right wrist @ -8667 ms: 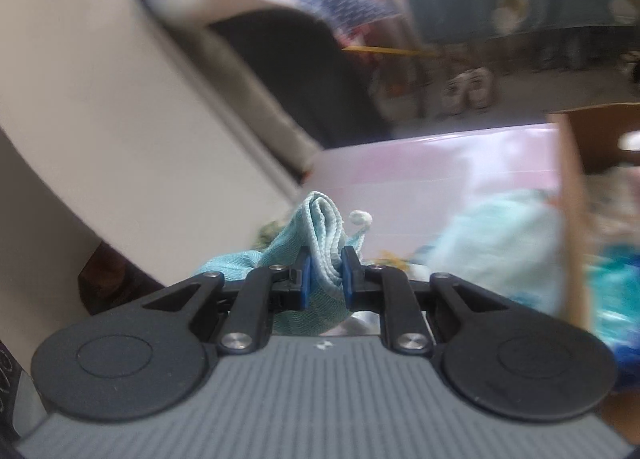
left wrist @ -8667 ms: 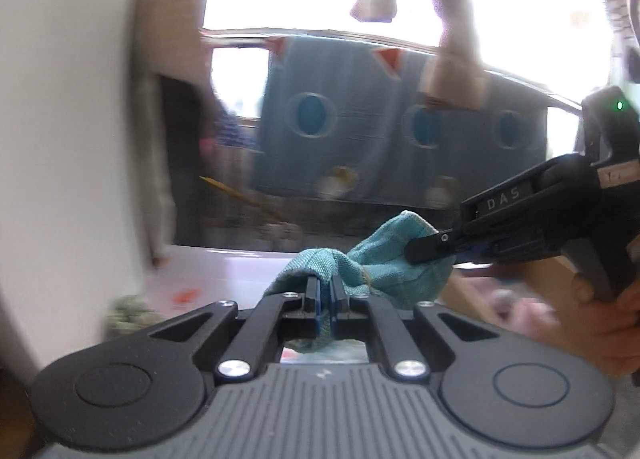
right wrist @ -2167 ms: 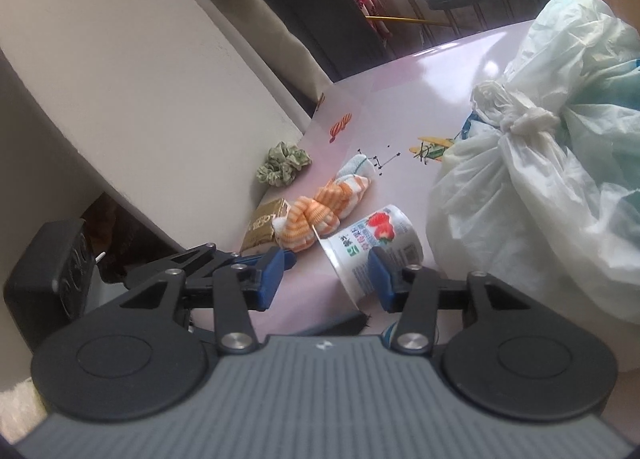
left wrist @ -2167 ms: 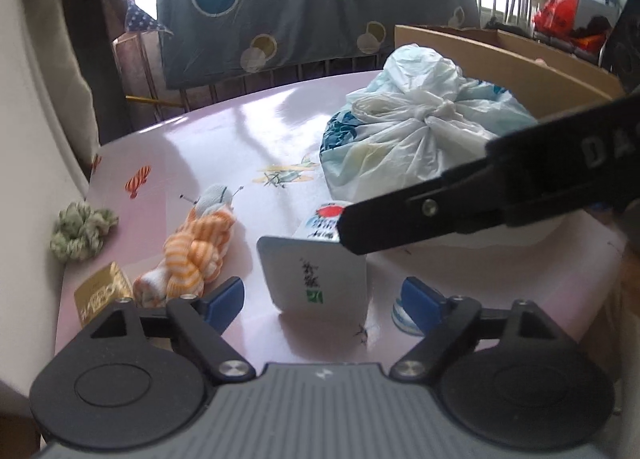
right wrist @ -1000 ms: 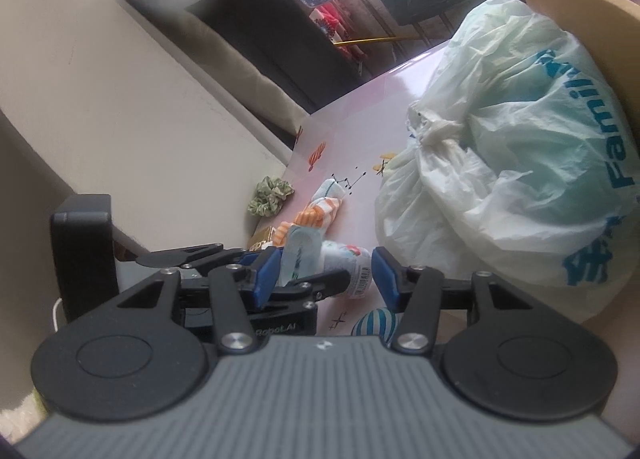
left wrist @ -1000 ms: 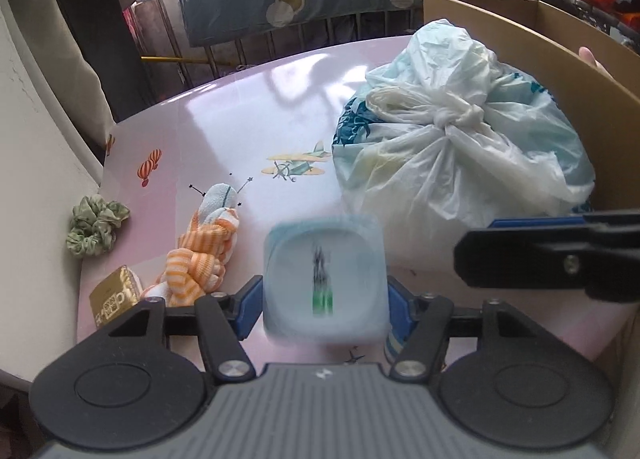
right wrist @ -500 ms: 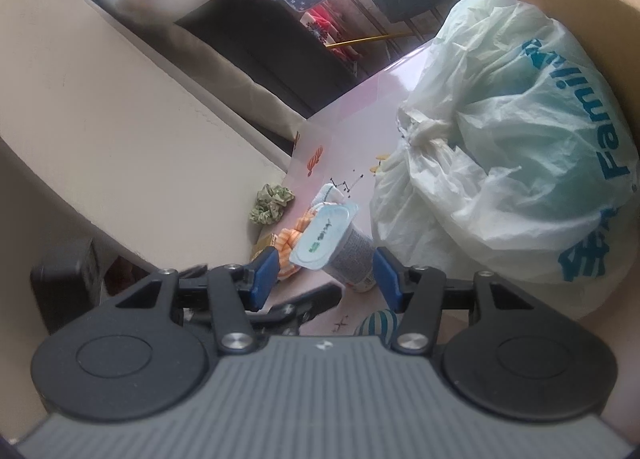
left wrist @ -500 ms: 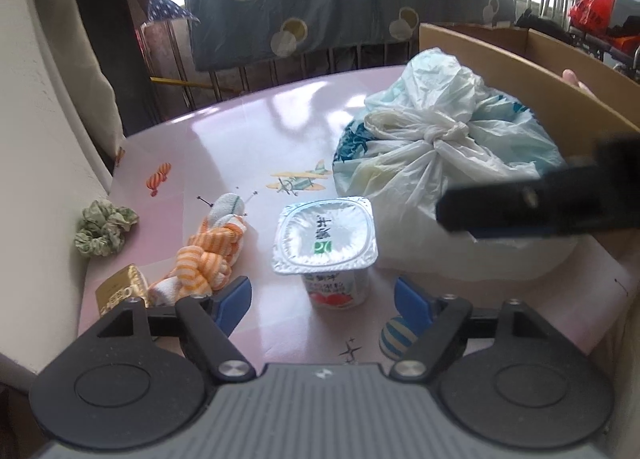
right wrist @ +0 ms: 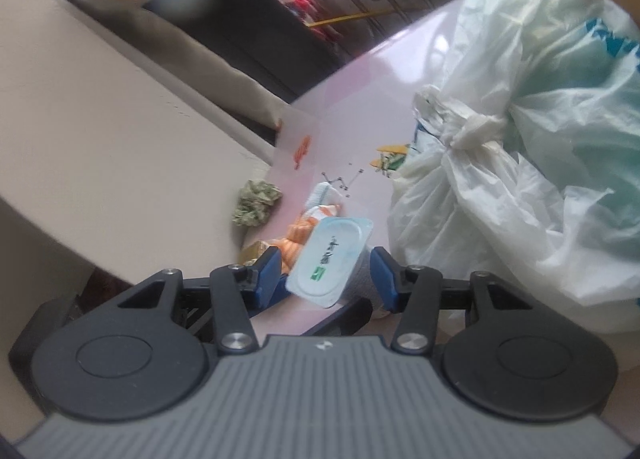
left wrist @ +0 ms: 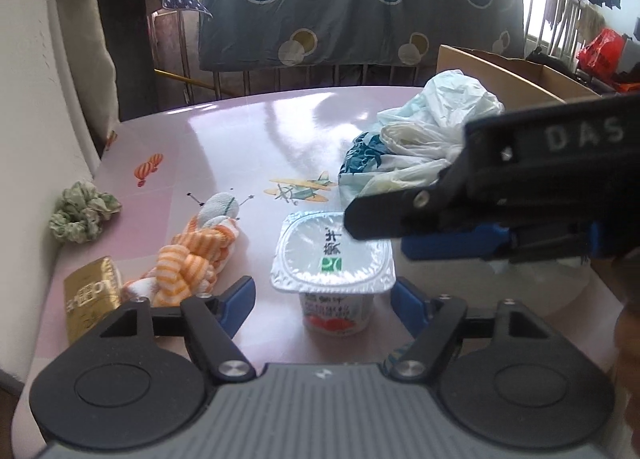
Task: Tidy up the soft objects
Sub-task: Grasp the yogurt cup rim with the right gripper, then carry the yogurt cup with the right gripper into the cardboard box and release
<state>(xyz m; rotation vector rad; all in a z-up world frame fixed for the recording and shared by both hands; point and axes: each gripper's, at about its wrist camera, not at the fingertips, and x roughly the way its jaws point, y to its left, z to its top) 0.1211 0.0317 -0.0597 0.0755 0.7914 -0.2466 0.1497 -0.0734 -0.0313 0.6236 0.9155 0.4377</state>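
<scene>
Left hand-held gripper (left wrist: 322,299) and right hand-held gripper (right wrist: 325,277), both spread, closing around upright yogurt cup (left wrist: 333,259).

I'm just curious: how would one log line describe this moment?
yogurt cup: upright on table | left gripper: closing, astride cup | right gripper: closing near lid

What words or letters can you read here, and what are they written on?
"DAS": white letters on the side of the right gripper, seen from the left wrist.
Yogurt cup: printed characters and a green mark on the foil lid, too small to read.
Gold box: raised letters, too blurred to read.
Plastic bag: blue letters, cut off and blurred.
</scene>
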